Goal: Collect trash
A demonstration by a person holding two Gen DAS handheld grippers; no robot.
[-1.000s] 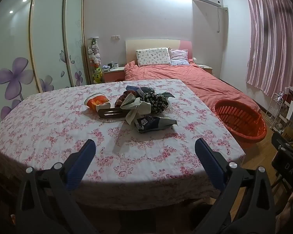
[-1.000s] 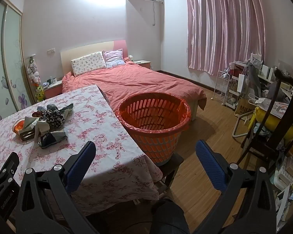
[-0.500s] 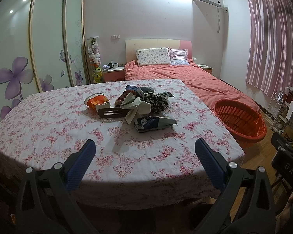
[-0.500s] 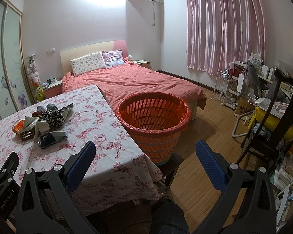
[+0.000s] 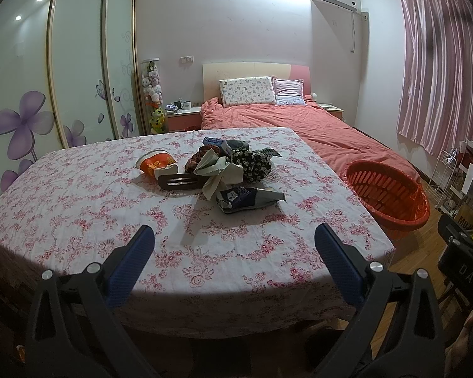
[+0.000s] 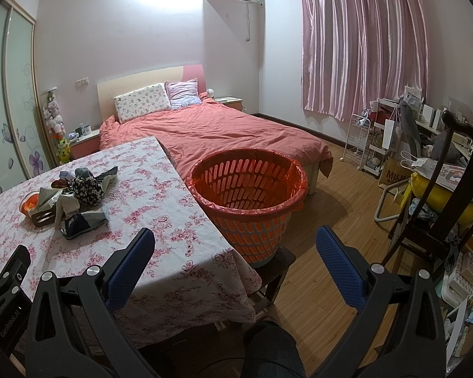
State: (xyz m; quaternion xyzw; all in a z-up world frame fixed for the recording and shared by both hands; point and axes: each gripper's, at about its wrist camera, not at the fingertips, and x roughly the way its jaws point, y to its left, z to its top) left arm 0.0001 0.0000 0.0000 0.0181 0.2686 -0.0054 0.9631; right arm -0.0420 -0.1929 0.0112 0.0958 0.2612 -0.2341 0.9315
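Observation:
A pile of trash (image 5: pixel 227 170) lies mid-table on the floral tablecloth (image 5: pixel 78 208): an orange cup (image 5: pixel 156 163), a dark flat holder (image 5: pixel 181 182), crumpled paper, a black patterned bag (image 5: pixel 252 165) and a blue-grey wrapper (image 5: pixel 247 198). The pile also shows in the right wrist view (image 6: pixel 72 195). An orange basket (image 6: pixel 249 198) with a red liner stands on a stool beside the table's right edge; it also shows in the left wrist view (image 5: pixel 388 198). My left gripper (image 5: pixel 233 261) is open and empty over the table's near edge. My right gripper (image 6: pixel 236 261) is open and empty in front of the basket.
A bed with a salmon cover (image 6: pixel 224 132) lies behind the table. A dark wooden chair (image 6: pixel 441 195) with a yellow cushion and cluttered shelves (image 6: pixel 394 145) stand at the right. A wardrobe with flower decals (image 5: pixel 63 78) fills the left wall.

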